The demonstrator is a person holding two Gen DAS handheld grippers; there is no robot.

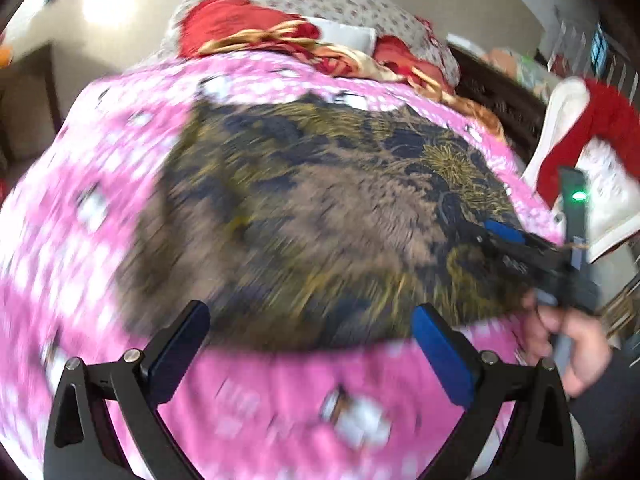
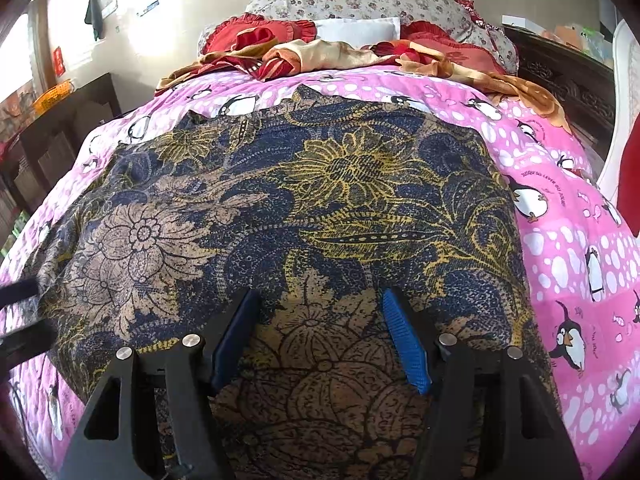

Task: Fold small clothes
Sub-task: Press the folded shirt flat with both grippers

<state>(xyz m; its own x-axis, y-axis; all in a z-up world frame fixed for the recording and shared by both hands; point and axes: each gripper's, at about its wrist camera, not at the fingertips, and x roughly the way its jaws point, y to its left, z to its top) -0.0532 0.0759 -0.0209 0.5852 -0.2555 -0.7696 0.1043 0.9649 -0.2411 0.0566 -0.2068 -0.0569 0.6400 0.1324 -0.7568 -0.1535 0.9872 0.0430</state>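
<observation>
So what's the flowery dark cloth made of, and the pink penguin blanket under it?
The flowery cloth looks like thin, matte woven fabric, perhaps cotton: it lies flat with soft wrinkles and a printed pattern. The penguin blanket looks thicker, probably padded printed cotton; its surface is puffy with stitched squares.

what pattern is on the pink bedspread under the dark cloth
Cartoon penguins and white spots on the pink bedspread, clearest in the right wrist view.

Pink penguin quilt [image 2: 560,240], floral cloth [image 2: 300,200] spread flat, pillows [image 2: 360,4] behind
</observation>
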